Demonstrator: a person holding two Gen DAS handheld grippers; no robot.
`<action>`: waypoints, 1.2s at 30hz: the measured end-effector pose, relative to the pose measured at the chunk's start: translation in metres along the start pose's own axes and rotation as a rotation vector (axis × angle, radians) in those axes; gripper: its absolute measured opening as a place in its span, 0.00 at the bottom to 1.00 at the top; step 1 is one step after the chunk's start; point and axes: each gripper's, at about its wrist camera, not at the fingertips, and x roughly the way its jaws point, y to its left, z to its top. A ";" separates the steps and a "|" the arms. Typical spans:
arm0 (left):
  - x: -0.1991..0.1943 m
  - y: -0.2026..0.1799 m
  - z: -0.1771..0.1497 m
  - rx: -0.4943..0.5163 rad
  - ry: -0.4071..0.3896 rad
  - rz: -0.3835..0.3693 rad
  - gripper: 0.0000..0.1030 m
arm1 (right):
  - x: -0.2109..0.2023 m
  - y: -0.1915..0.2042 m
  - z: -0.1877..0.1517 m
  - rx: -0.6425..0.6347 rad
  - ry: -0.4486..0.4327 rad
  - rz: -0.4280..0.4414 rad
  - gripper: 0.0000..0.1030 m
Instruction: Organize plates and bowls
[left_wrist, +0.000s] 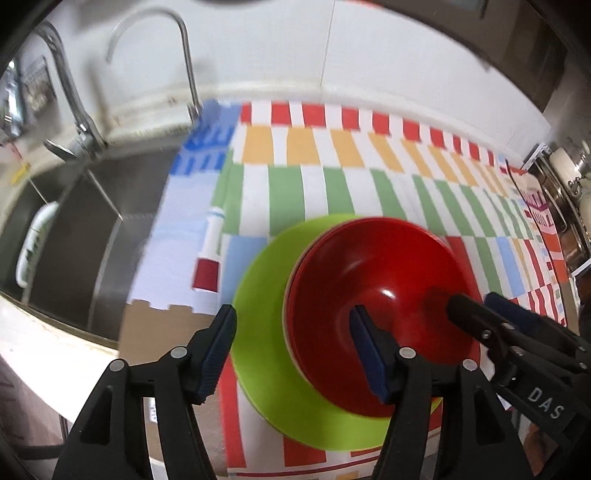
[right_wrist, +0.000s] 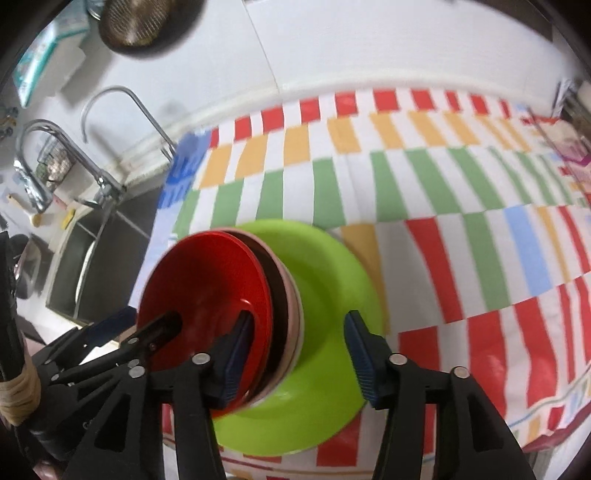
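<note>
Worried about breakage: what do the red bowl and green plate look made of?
Red bowl: likely plastic or melamine, glossy, with a bright highlight inside. Green plate: probably plastic too, uniform colour, smooth sheen. Blur leaves it uncertain.

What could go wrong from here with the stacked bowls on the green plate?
1. The red bowl sits off-centre on the pale bowl beneath, leaning toward the sink; a nudge might slide it off.
2. The left gripper and right gripper are open, each with one finger inside the red bowl's rim, so lifting away could catch it.
3. The green plate lies near the counter's front edge.
</note>
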 end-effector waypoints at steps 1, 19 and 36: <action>-0.008 -0.002 -0.003 0.005 -0.028 0.007 0.67 | -0.010 0.001 -0.003 -0.009 -0.039 -0.010 0.59; -0.107 -0.048 -0.079 0.024 -0.263 0.080 0.92 | -0.127 -0.018 -0.070 -0.130 -0.383 -0.153 0.82; -0.196 -0.075 -0.165 0.060 -0.451 0.104 0.97 | -0.207 -0.035 -0.156 -0.139 -0.486 -0.119 0.82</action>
